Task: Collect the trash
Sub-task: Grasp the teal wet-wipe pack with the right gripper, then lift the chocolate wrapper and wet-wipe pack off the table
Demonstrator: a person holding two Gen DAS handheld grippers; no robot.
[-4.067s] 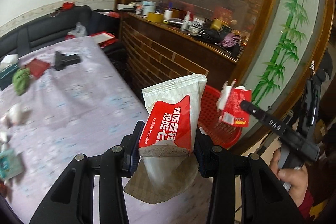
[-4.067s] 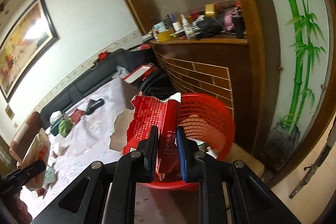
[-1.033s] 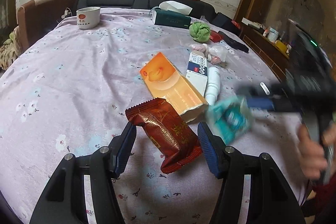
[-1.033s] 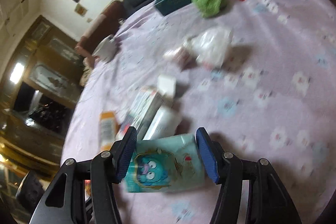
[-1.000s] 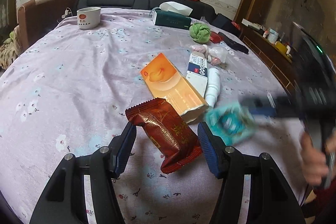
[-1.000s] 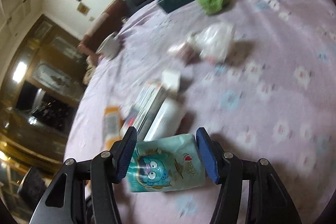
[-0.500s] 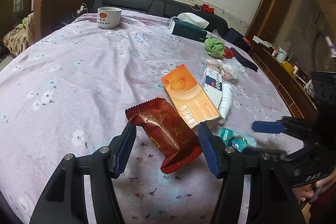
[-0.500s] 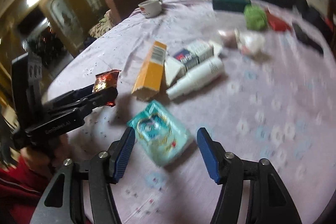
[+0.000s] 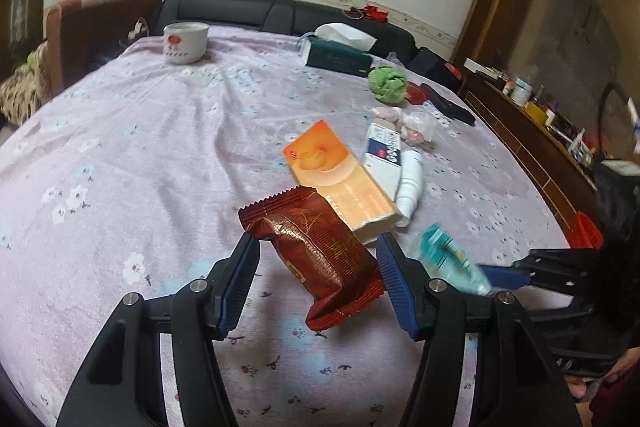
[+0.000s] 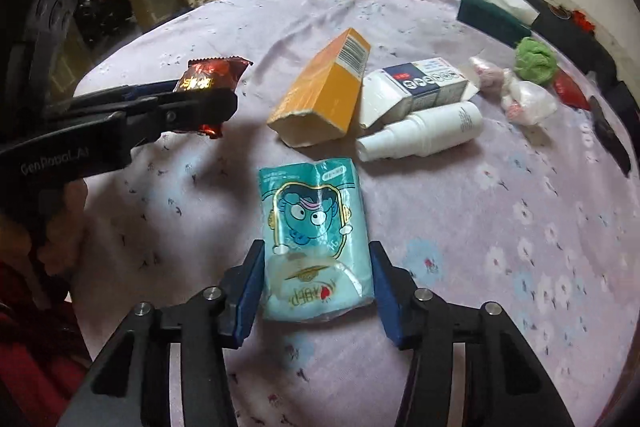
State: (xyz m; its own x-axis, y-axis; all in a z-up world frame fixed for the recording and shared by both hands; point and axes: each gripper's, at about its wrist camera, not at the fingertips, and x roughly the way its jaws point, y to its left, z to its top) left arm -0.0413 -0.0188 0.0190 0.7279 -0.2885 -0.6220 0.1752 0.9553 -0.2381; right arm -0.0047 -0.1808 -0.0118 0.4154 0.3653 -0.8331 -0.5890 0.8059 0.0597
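My left gripper (image 9: pixel 318 267) is shut on a dark red snack wrapper (image 9: pixel 316 251) and holds it above the purple flowered tablecloth (image 9: pixel 140 155); it also shows in the right wrist view (image 10: pixel 208 75). My right gripper (image 10: pixel 316 275) is shut on a teal cartoon tissue pack (image 10: pixel 316 235) just above the cloth; the pack shows blurred in the left wrist view (image 9: pixel 448 255). An orange carton (image 10: pixel 324 95), a white and blue box (image 10: pixel 420 87) and a white bottle (image 10: pixel 424 137) lie beyond. A red basket (image 9: pixel 586 229) peeks past the table's right edge.
A white cup (image 9: pixel 185 42), a green tissue box (image 9: pixel 336 53), a green ball (image 9: pixel 387 79), a plastic bag (image 10: pixel 528 99) and a black remote (image 9: pixel 448 105) lie farther back. A black sofa (image 9: pixel 260 13) runs behind the table. A wooden sideboard (image 9: pixel 532 143) stands on the right.
Both grippers have lifted and pulled back with their packs. The right gripper has closed in on the teal pack, which now sits between its fingers.
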